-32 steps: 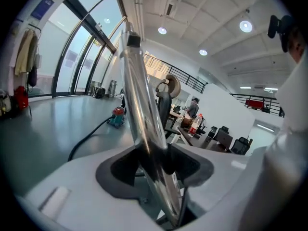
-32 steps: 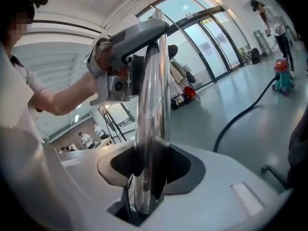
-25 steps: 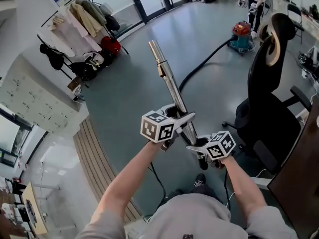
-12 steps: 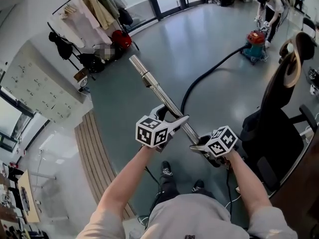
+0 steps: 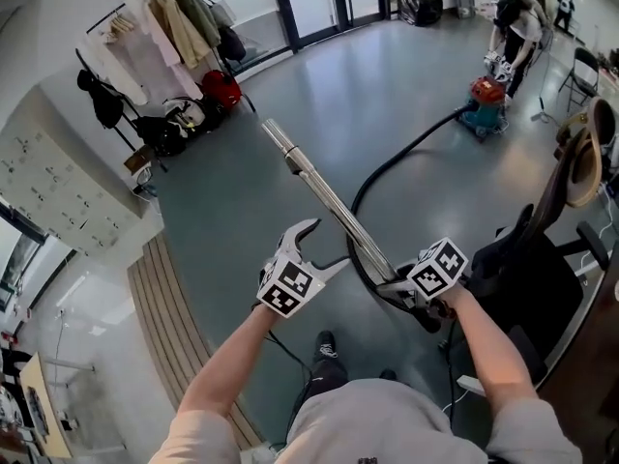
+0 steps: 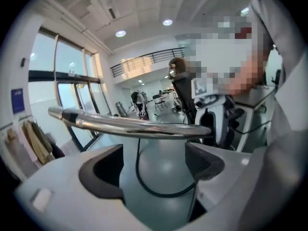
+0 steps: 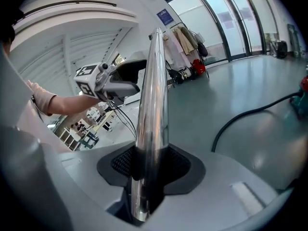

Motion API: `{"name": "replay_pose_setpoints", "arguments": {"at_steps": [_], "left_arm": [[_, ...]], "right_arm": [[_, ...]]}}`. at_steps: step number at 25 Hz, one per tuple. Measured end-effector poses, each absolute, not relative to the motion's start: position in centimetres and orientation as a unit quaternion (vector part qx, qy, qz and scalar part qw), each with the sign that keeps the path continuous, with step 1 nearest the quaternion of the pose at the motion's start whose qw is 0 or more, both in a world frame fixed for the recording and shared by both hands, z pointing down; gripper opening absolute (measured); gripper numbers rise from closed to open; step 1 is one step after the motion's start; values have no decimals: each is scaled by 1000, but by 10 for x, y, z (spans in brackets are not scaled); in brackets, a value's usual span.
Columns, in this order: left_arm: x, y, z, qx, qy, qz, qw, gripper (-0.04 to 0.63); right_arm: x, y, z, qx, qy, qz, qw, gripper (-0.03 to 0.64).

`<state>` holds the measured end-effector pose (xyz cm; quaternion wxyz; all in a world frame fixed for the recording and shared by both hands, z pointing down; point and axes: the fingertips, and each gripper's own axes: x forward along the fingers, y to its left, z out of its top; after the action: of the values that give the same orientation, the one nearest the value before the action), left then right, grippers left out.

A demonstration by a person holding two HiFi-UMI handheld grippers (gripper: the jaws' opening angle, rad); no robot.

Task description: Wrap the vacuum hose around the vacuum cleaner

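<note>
Right gripper (image 5: 408, 288) (image 7: 149, 165) fingers (image 7: 120, 162) are clamping the shiny chrome vacuum wand (image 5: 319, 187) (image 7: 153, 105) near its lower end. Left gripper (image 5: 324, 245) (image 6: 154, 165) fingers (image 6: 103, 170) are standing apart, gripping nothing, and the wand is crossing just past their tips. The black flexible vacuum hose (image 5: 406, 153) is trailing over the grey floor (image 5: 387, 56) to the red-and-teal canister vacuum cleaner (image 5: 486, 100), well apart, with a person (image 5: 513, 22) bending over it.

From the head camera the scene is viewed steeply downward onto the grey floor (image 5: 242, 191), the vacuum cleaner (image 5: 486, 93) far off. In the left gripper view the metal wand (image 6: 130, 125) is seen crosswise, close beyond the jaws, with the right gripper (image 6: 214, 124) at its end. In the right gripper view the wand is followed lengthwise from very near, toward the coat rack (image 7: 185, 40). The left gripper (image 7: 132, 78) and black hose (image 7: 250, 113) are shared with the head view.
</note>
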<state>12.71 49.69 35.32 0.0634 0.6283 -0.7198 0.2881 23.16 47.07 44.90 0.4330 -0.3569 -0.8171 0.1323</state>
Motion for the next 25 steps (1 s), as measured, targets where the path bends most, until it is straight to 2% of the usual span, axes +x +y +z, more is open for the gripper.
{"name": "replay_pose_setpoints", "arguments": {"at_steps": [8, 18, 25], "left_arm": [[91, 476, 370, 682, -602, 415, -33, 388], [37, 462, 377, 706, -505, 482, -120, 388], [39, 458, 393, 723, -419, 524, -163, 388]], "right_arm": [[161, 484, 436, -298, -803, 173, 486, 170], [110, 492, 439, -241, -782, 222, 530, 170], [94, 509, 443, -229, -774, 190, 558, 169]]}}
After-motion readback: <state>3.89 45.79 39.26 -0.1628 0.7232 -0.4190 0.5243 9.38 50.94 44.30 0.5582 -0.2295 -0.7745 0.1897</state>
